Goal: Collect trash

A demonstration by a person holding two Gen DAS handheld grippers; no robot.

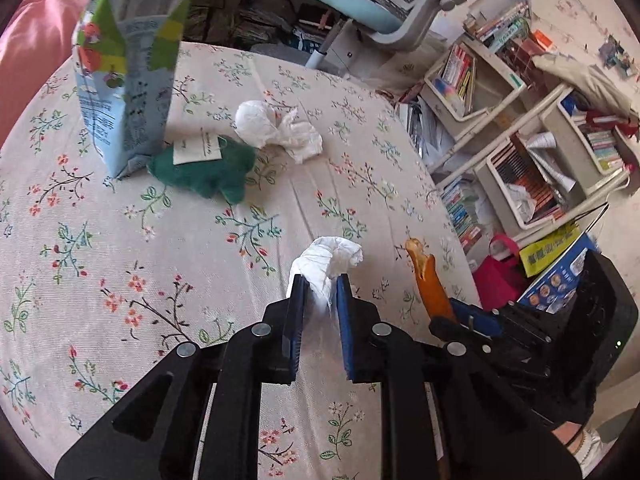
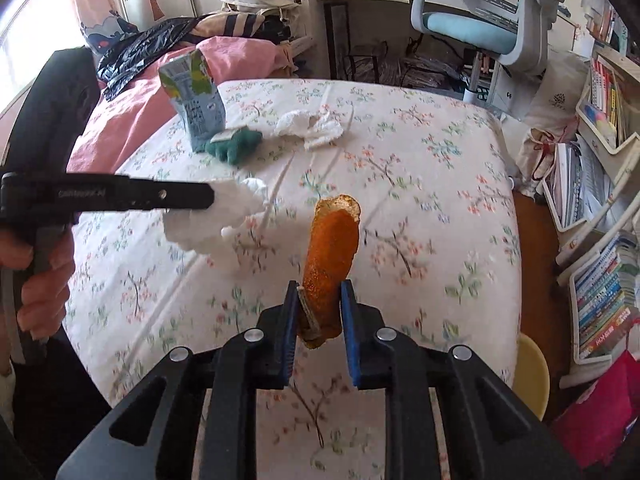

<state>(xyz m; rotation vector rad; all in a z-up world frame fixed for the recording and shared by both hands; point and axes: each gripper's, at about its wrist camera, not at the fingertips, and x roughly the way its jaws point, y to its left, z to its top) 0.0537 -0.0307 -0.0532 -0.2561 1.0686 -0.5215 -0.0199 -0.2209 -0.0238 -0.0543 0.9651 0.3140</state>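
At lower centre, a crumpled white tissue (image 1: 326, 268) is being pinched in the left gripper (image 1: 320, 284). An orange peel (image 2: 330, 264) is being clamped in the right gripper (image 2: 320, 292). At upper left, a drink carton (image 1: 128, 76), a green cloth (image 1: 204, 170) and another tissue wad (image 1: 276, 128) are lying on the floral sheet (image 1: 120, 280).

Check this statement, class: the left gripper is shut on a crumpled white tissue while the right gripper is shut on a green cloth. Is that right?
Not quite. The left gripper does pinch a crumpled white tissue, but the right gripper is shut on an orange peel, as the right wrist view shows. The green cloth lies on the bed beside the carton.
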